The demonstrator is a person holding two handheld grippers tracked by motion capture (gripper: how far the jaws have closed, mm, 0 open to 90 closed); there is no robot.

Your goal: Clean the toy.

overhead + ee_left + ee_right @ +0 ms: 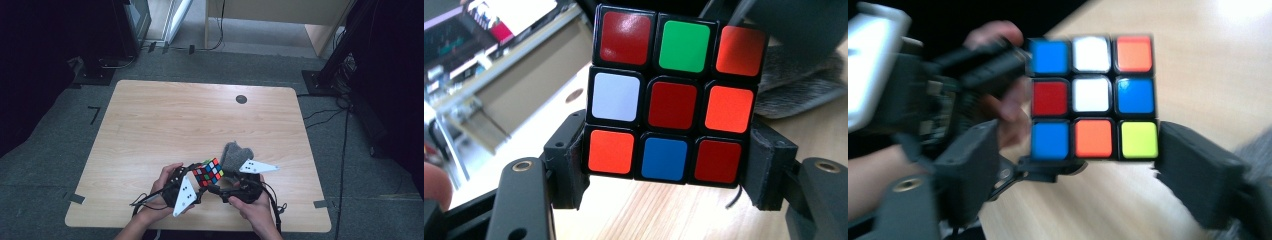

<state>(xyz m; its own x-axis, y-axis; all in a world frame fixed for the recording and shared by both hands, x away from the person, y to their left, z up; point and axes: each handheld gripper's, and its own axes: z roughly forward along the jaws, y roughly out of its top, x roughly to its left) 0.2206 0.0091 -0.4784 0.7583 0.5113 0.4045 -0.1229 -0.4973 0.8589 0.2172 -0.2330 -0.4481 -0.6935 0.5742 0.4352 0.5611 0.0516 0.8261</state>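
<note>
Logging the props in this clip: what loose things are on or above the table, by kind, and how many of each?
Rubik's cube: 1, clamped in the left gripper
Grey fuzzy cloth: 1, lying on the table
Total: 2

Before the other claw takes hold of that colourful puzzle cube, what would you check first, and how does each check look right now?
1. Left claw clamped on the multicoloured puzzle cube: ok, jaws press both sides of its bottom layer.
2. Cube lifted off the light wooden table: ok.
3. Right claw open wide enough: ok, jaws stand either side with gaps.
4. Right claw lined up squarely: cannot tell, the right gripper view is blurred.
5. Grey fuzzy cloth out of the way: cannot tell, it lies close behind.
</note>
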